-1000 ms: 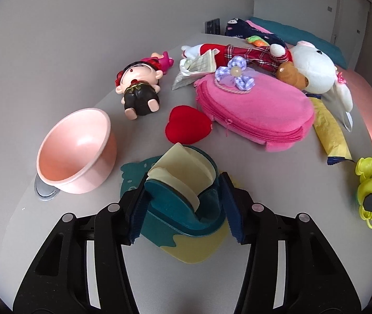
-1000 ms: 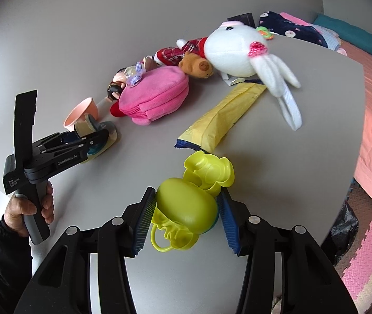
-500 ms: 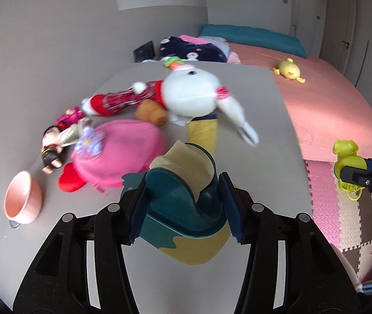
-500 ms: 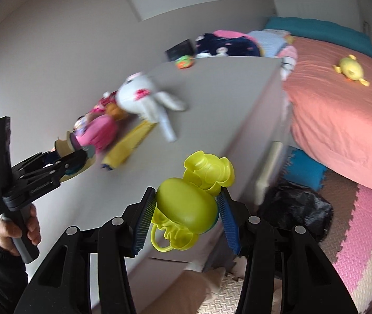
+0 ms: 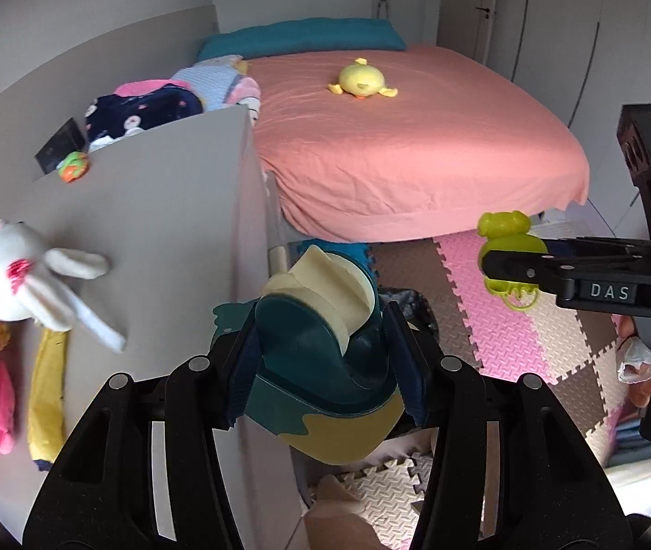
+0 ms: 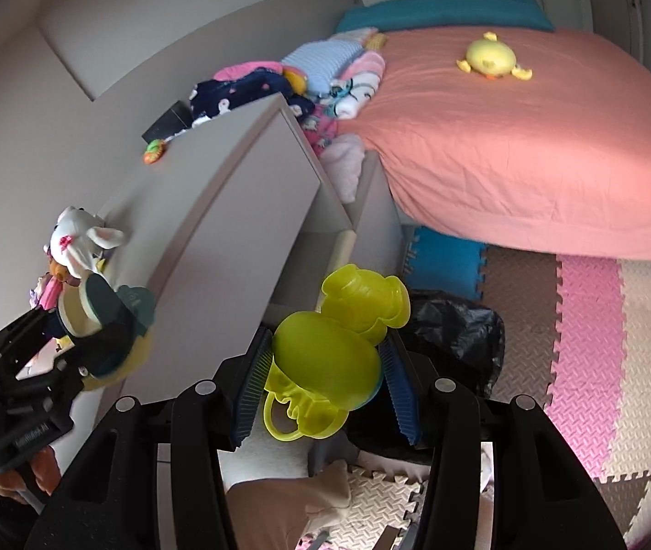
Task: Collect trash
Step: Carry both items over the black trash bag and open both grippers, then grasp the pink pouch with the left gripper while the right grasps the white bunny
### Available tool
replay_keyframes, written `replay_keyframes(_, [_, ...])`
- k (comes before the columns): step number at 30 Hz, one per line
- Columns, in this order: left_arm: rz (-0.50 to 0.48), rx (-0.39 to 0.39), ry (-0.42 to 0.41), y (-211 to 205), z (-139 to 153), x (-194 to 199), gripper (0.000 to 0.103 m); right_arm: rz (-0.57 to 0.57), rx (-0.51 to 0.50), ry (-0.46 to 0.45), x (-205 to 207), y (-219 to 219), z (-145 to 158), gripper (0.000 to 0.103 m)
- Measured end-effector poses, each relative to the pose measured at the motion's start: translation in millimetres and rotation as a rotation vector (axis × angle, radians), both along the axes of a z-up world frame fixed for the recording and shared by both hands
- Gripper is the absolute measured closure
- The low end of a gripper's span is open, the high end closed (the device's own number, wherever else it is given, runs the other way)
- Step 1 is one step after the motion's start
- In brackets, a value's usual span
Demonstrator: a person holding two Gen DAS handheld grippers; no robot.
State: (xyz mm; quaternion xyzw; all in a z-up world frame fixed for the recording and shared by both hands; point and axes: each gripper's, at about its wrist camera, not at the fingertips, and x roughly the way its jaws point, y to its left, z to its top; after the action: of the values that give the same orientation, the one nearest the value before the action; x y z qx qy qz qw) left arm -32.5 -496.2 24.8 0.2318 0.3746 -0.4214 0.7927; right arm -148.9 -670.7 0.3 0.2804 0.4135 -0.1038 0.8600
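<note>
Carrying both loads off the table: your left gripper [image 5: 325,362] clamps the teal toy [image 5: 320,366], your right gripper [image 6: 325,380] the yellow toy [image 6: 325,362]; next, lower them over the black bag [image 6: 458,334].

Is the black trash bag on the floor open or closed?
Cannot tell. The black trash bag shows only crumpled plastic behind the right tongs; its mouth is hidden.

- We see a bed [image 5: 417,137] under a salmon-pink sheet, with a teal pillow [image 5: 302,36] at its head.
- We see a grey cabinet [image 5: 155,238] just beside the bed.
- Foam puzzle mats [image 6: 600,343] in pink, brown and cream cover the floor.
- Pale wardrobe doors [image 5: 554,23] line the far wall.
- Soft daylight fills our room.
</note>
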Motion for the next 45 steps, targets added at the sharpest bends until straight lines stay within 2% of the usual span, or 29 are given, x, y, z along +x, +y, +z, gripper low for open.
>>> replay_keyframes(1, [-0.018,0.016,0.016,-6.6,-6.1,1.2,0.049,0.006,0.023,0.007,0.9,-5.0,-5.1,0.052])
replay_keyframes(2, [-0.024,0.031,0.021,-14.3,-11.2,0.9,0.040,-0.012,0.041,0.021,1.9,-10.4,-9.7,0.037])
replay_keyframes(3, [-0.017,0.038,0.016,-18.2,-14.9,1.0,0.006,-0.038,0.042,0.037,1.2,-14.1,-12.3,0.028])
replay_keyframes(4, [-0.018,0.027,0.006,-20.7,-15.9,-1.1,0.006,-0.066,0.041,0.048,0.1,-19.0,-14.8,0.020])
replay_keyframes(12, [0.011,0.034,0.034,-12.5,-20.7,14.1,0.006,-0.072,0.019,0.032,5.5,-27.7,-17.9,0.020])
replay_keyframes(20, [0.053,0.025,0.086,-4.4,-20.0,51.2,0.006,-0.003,-0.007,0.028,39.1,-23.5,-10.1,0.020])
replay_keyframes(26, [0.038,0.038,0.099,-10.5,-16.7,68.8,0.006,0.038,0.003,0.041,66.0,-28.9,2.6,0.020])
replay_keyframes(31, [0.057,0.019,0.134,-0.9,-2.2,82.7,0.006,0.090,-0.004,0.050,90.2,-27.4,27.2,0.020])
replay_keyframes(37, [0.148,0.047,0.134,29.3,18.1,100.1,0.006,0.196,-0.021,0.051,132.2,-5.3,62.9,0.020])
replay_keyframes(45, [0.381,0.007,0.102,101.5,59.9,121.4,0.006,0.399,-0.026,0.012,188.1,50.0,106.0,0.020])
